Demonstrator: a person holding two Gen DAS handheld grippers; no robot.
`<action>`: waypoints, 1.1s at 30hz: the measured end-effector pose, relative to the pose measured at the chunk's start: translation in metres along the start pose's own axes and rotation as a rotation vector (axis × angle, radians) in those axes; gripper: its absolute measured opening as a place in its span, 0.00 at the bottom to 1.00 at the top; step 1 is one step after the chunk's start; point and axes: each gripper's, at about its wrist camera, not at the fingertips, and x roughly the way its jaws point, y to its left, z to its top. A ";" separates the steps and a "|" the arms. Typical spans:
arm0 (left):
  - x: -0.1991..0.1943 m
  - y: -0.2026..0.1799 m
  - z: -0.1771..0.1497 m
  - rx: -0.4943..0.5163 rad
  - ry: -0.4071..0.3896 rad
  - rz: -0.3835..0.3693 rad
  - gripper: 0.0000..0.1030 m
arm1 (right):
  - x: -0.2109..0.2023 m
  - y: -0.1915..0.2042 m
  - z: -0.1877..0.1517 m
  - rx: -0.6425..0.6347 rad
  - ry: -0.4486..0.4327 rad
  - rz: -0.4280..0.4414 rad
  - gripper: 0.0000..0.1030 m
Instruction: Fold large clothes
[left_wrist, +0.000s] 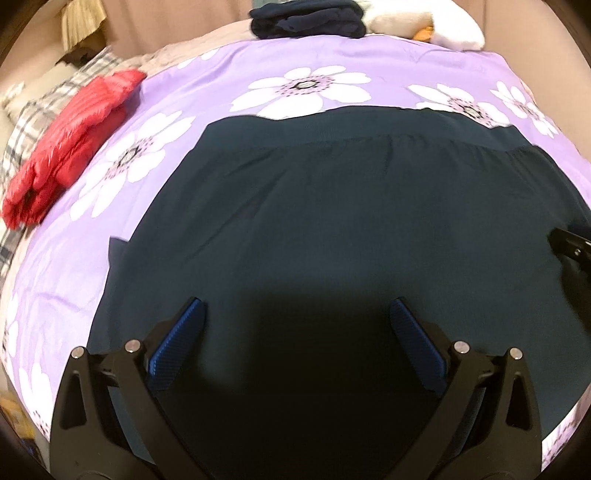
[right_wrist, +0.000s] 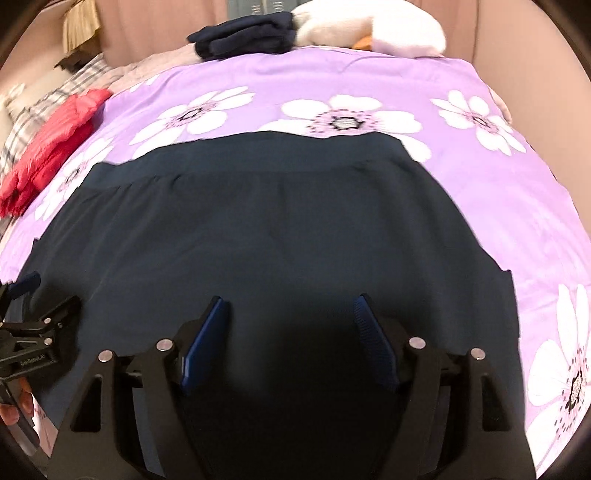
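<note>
A large dark teal garment (left_wrist: 332, 206) lies spread flat on the purple flowered bed cover (left_wrist: 184, 92), its ribbed waistband at the far edge. In the right wrist view the same garment (right_wrist: 280, 236) fills the middle. My left gripper (left_wrist: 295, 306) hovers over the garment's near part, open, with nothing between its blue pads (left_wrist: 184, 336). My right gripper (right_wrist: 291, 302) is also open above the cloth, empty. The left gripper (right_wrist: 22, 295) shows at the left edge of the right wrist view, held by a hand (right_wrist: 14, 406). A black part of the right gripper (left_wrist: 570, 243) shows at the right edge.
A red puffy jacket (left_wrist: 70, 147) lies at the left of the bed, beside plaid bedding (left_wrist: 55, 99). A folded dark navy pile (left_wrist: 306, 18) and a white plush toy (left_wrist: 443, 26) sit at the far edge. A pinkish wall stands behind.
</note>
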 end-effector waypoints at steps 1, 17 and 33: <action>0.000 0.004 0.000 -0.011 0.005 0.002 0.98 | -0.001 -0.005 0.000 0.010 -0.001 -0.004 0.71; 0.017 -0.014 0.037 0.035 0.034 -0.012 0.98 | 0.014 0.039 0.041 -0.084 0.004 0.045 0.72; 0.039 0.012 0.037 0.002 0.080 -0.005 0.98 | 0.038 -0.002 0.051 -0.006 0.101 0.014 0.73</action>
